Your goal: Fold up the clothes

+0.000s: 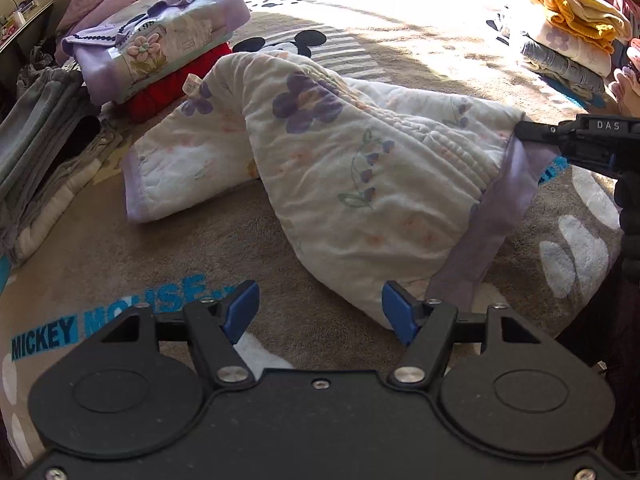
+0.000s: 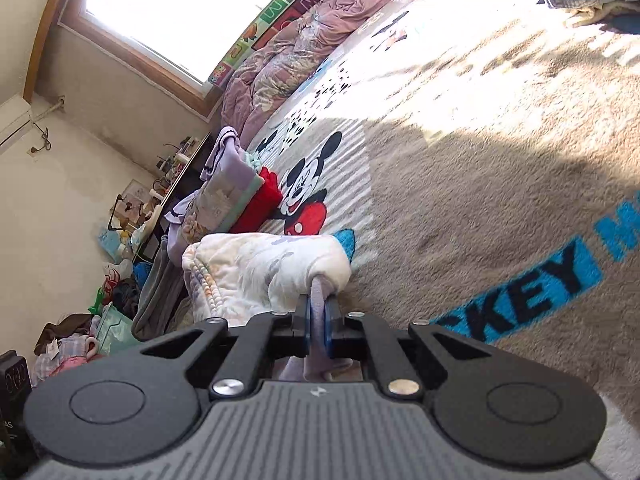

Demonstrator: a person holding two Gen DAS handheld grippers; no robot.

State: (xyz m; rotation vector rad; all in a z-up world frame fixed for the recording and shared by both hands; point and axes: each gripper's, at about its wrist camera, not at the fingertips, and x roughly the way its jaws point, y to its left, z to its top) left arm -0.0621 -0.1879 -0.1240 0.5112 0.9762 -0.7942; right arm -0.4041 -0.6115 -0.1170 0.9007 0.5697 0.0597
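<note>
The cream quilted garment with purple flower print and lilac trim [image 1: 320, 168] is seen partly lifted off the beige Mickey Mouse plush blanket [image 1: 140, 256], tented toward the right, its left part resting flat. It is judged soft, padded, light, limp; sagging is expected wherever unsupported. The lilac trim band [image 2: 318, 312] is pinched between the closed jaws of the right gripper [image 2: 319, 320]. The left gripper [image 1: 320, 312], jaws wide and empty, is held near the low near corner, judged the firmest second hold. Folded stacks [image 1: 160, 52] lie far left.
</note>
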